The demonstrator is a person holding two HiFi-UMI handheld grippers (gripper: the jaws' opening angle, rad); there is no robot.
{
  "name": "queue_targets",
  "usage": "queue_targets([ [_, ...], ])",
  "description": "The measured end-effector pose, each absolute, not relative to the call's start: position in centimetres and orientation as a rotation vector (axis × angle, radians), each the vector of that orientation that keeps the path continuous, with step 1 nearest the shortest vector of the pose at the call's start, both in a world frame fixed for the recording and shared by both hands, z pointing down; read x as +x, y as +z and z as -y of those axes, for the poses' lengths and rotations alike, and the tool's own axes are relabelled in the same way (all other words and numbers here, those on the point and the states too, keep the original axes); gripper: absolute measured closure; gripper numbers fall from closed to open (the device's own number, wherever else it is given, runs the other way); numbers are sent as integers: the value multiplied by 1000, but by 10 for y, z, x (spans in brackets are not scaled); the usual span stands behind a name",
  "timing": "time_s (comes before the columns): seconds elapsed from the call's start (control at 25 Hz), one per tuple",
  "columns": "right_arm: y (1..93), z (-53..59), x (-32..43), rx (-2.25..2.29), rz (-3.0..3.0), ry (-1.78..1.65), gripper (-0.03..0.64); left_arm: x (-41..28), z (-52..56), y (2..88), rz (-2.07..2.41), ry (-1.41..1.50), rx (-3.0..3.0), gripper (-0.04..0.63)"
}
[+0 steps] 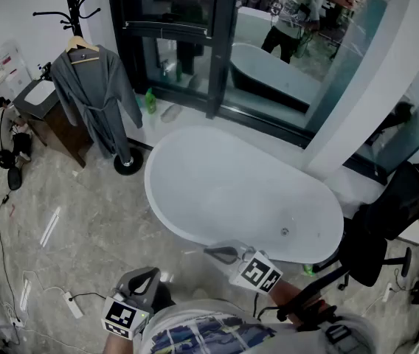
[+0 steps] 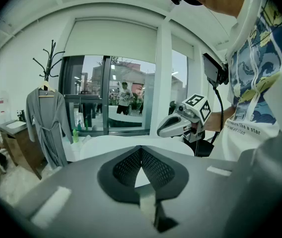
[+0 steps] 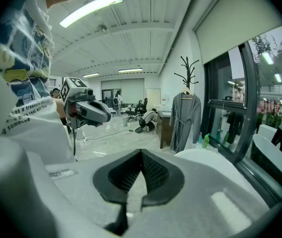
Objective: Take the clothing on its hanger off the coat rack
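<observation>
Window-side, grey belted robe (image 1: 91,102) hangs on rack (image 1: 71,6); left gripper (image 2: 141,151), right gripper (image 3: 141,155) clenched empty

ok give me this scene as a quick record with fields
garment: grey robe on a hanger, hung on the black coat rack
left tool: shut, empty, far from the robe
right tool: shut, empty
in between: white bathtub
task state: robe not yet taken off the rack
</observation>
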State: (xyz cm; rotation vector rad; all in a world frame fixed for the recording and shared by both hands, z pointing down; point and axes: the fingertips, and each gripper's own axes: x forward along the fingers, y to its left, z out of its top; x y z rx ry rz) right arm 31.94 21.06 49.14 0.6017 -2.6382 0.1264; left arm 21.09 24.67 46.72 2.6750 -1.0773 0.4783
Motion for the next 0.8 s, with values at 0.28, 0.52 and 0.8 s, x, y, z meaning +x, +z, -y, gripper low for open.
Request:
queue_targets([
  [0.28,496,-160,277,586,2624,109,615,170,-197,471,1080,409,2666,592],
  [0.52,479,-93,206,623,2636,98,614,96,-137,462,1100,396,2683,592],
  [0.8,462,-9,99,614,2664,47,561,-12,-78,453,1129,416,2703,592],
])
